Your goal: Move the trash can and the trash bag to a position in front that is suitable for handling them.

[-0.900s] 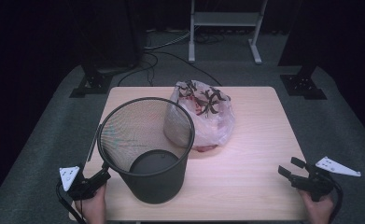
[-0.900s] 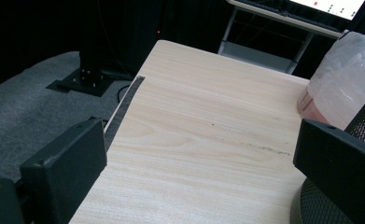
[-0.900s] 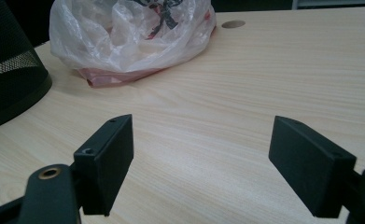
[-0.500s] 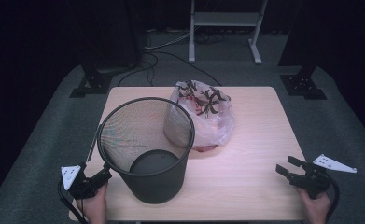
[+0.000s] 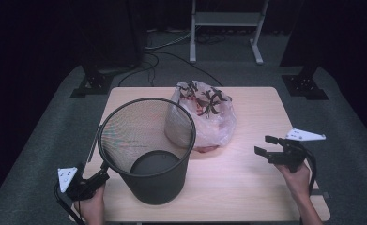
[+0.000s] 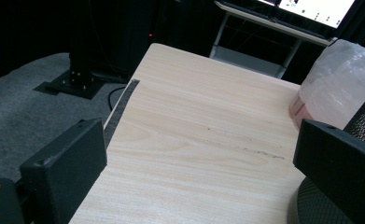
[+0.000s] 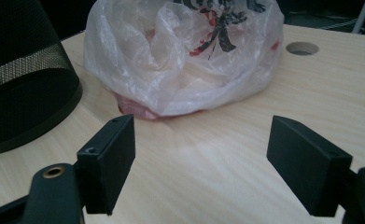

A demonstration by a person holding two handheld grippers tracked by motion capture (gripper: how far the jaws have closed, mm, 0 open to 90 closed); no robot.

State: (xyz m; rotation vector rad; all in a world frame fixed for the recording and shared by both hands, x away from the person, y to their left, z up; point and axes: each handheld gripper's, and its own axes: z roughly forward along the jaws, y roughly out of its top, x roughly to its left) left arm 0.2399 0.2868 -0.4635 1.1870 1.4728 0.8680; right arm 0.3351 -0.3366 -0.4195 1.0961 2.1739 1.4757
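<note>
**Both grippers standing open beside bin and bag**

You are holding your right gripper [image 5: 267, 146] released, jaws spread wide over bare table [image 5: 247, 197], pointing at the plastic bag [image 5: 204, 117] lying mid-table, near but apart. Your left gripper [image 5: 96, 178] is also standing open, empty, its right jaw just beside the mesh wastebasket [image 5: 148, 150], which is standing upright against the bag.

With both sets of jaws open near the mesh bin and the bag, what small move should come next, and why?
Probably ease the right gripper forward toward the translucent plastic bag: its jaws stand open, empty, aimed at it, while the left gripper waits beside the black mesh wastebasket.
</note>
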